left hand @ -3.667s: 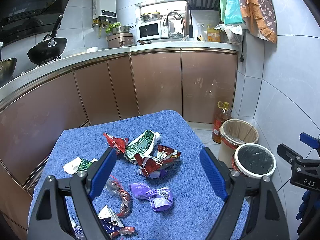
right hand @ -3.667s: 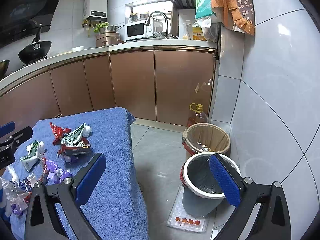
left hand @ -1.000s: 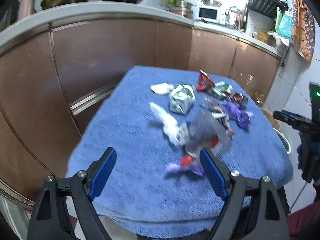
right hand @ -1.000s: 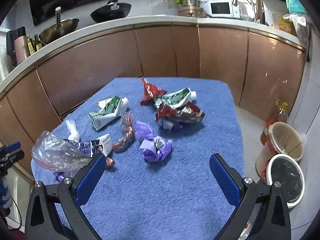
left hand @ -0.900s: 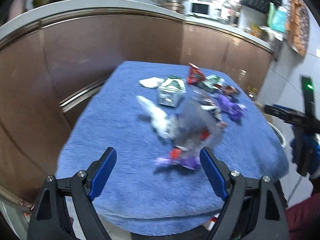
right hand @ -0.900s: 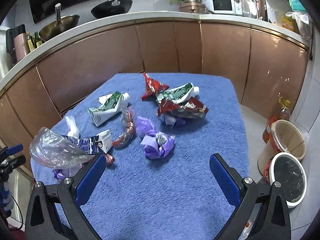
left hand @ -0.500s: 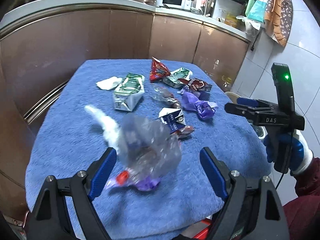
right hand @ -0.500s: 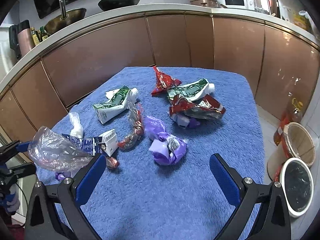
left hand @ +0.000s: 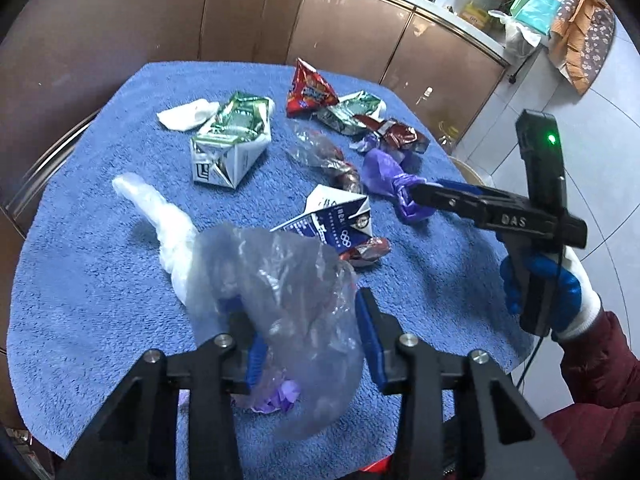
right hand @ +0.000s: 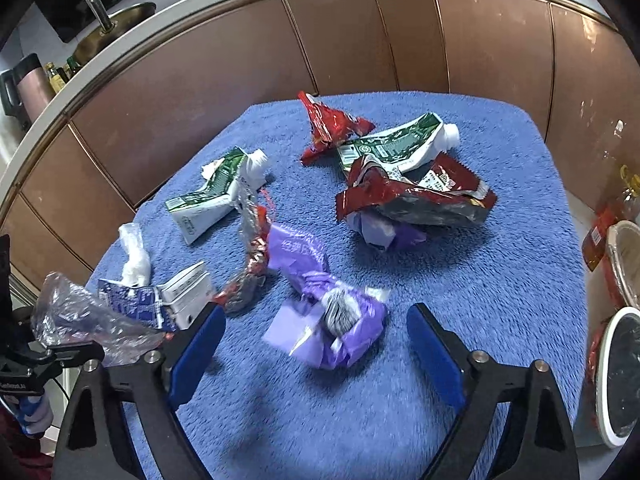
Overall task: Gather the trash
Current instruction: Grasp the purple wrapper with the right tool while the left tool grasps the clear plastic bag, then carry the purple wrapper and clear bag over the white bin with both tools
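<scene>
My left gripper (left hand: 304,336) is shut on a crumpled clear plastic bag (left hand: 280,300), held just above the near edge of the blue towel-covered table (left hand: 100,248). The bag also shows in the right wrist view (right hand: 84,320). My right gripper (right hand: 316,344) is open, its fingers either side of a crumpled purple wrapper (right hand: 332,320) on the towel. In the left wrist view the right gripper (left hand: 424,194) reaches the purple wrapper (left hand: 384,176). Other trash lies around: a green-white carton (right hand: 216,196), a blue-white carton (right hand: 168,296), red snack bags (right hand: 416,196).
Brown kitchen cabinets (right hand: 280,48) curve behind the table. A white-rimmed bin with a black liner (right hand: 620,376) and a woven bin (right hand: 624,260) stand on the floor to the right. A white tissue wad (left hand: 160,216) lies near the left gripper.
My left gripper has closed on the clear plastic bag. My right gripper has moved forward and down so the purple wrapper now sits between its open fingers.
</scene>
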`<action>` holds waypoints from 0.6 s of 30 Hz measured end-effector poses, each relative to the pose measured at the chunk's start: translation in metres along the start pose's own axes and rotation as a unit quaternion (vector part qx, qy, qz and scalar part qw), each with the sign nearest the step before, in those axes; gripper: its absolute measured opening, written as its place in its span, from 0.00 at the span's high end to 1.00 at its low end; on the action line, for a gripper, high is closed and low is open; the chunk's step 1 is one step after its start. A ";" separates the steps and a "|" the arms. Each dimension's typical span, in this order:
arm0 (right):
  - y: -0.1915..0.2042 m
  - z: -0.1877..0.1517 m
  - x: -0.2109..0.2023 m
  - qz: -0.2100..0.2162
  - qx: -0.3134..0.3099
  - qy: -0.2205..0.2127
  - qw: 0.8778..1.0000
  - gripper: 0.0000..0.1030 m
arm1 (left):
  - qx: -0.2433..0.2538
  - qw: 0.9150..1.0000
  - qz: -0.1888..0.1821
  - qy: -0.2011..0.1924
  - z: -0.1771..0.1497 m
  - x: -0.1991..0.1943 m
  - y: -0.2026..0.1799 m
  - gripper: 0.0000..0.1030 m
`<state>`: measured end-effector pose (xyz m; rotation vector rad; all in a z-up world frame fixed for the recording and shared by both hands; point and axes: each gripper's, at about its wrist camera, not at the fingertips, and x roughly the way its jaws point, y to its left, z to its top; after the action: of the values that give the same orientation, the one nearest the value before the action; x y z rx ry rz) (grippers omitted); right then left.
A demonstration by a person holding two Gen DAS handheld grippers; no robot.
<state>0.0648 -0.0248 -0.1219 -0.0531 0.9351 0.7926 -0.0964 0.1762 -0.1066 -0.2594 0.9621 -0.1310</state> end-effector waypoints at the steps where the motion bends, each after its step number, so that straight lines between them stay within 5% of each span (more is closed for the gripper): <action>1: 0.000 0.001 0.003 0.001 0.000 0.002 1.000 0.15 | 0.000 1.000 -0.004 0.004 0.000 0.002 0.000 0.70; 8: -0.010 0.007 0.024 0.009 0.002 0.022 1.000 0.53 | -0.007 1.000 -0.014 0.012 0.004 0.007 0.001 0.81; 18: -0.012 0.004 0.003 0.008 0.005 -0.008 1.000 0.57 | 0.000 1.000 -0.016 -0.019 0.010 -0.007 -0.007 0.96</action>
<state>0.0759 -0.0304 -0.1253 -0.0304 0.9249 0.8032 -0.0923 0.1726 -0.0936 -0.2766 0.9205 -0.1554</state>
